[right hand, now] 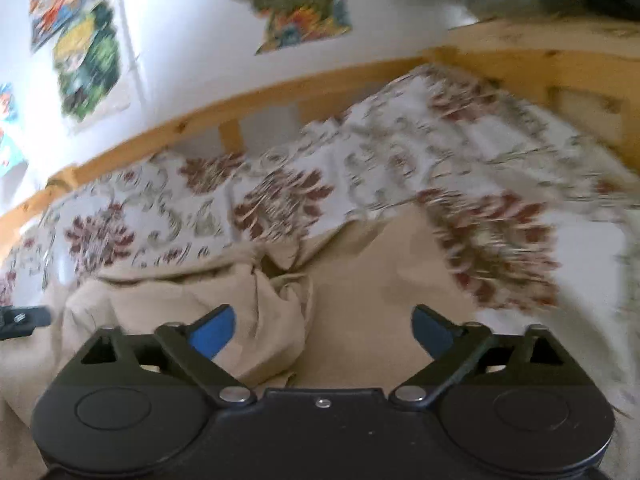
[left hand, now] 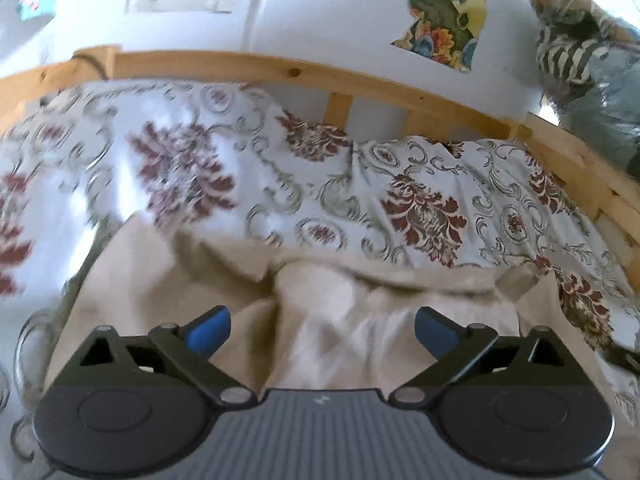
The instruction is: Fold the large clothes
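A beige garment point(left hand: 320, 308) lies rumpled on a bed with a floral bedspread point(left hand: 420, 200). My left gripper point(left hand: 322, 330) hangs over its bunched folds, blue pads point(left hand: 210, 330) spread wide, nothing pinched between them. In the right wrist view the same beige garment point(right hand: 360, 280) shows a crumpled lump on the left and a flatter stretch on the right. My right gripper point(right hand: 322, 332) stands open above it, and its pads point(right hand: 212, 334) press on no cloth. At the left edge of that view a dark piece of the other gripper point(right hand: 24, 318) peeks in.
A wooden bed rail point(left hand: 360, 80) runs along the far side against a white wall with colourful pictures point(left hand: 444, 16). A bagged bundle of clothes point(left hand: 592, 64) sits at the right end of the bed. The bedspread point(right hand: 160, 216) lies around the garment.
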`<state>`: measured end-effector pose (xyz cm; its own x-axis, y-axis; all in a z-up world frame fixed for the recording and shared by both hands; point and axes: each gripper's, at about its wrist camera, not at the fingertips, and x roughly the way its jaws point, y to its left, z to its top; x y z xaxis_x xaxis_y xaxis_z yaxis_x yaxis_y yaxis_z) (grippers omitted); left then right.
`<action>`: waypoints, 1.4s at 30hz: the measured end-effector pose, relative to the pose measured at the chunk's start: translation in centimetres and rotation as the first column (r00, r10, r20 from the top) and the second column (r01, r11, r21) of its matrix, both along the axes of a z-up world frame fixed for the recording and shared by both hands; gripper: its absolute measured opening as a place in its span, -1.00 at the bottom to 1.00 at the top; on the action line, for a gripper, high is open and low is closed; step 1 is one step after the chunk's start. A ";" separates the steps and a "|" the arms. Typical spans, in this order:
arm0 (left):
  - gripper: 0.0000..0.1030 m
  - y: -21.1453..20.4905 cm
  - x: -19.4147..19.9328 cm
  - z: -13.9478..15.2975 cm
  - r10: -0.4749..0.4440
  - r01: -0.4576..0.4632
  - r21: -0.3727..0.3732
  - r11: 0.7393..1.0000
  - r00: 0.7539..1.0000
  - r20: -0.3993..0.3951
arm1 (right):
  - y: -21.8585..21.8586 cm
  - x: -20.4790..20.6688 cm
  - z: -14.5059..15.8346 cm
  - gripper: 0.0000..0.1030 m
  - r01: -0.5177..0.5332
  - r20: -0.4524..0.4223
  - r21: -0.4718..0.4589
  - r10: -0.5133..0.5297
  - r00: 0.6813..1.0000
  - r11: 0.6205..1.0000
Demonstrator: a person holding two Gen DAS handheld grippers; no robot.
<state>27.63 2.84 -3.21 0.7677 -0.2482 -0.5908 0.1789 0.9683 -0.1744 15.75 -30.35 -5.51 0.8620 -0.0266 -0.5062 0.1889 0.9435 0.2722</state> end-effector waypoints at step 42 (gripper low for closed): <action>0.98 5.6 -20.2 -1.7 0.043 -0.022 0.169 0.985 0.991 -0.123 | 5.2 -9.3 1.5 0.99 -0.155 -0.055 0.206 0.170 0.984 0.966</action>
<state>7.47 8.46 -4.91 0.6904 -0.1141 -0.7144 0.1340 0.9906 -0.0287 6.50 -25.17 -3.97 0.8078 0.2192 -0.5472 0.0632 0.8907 0.4502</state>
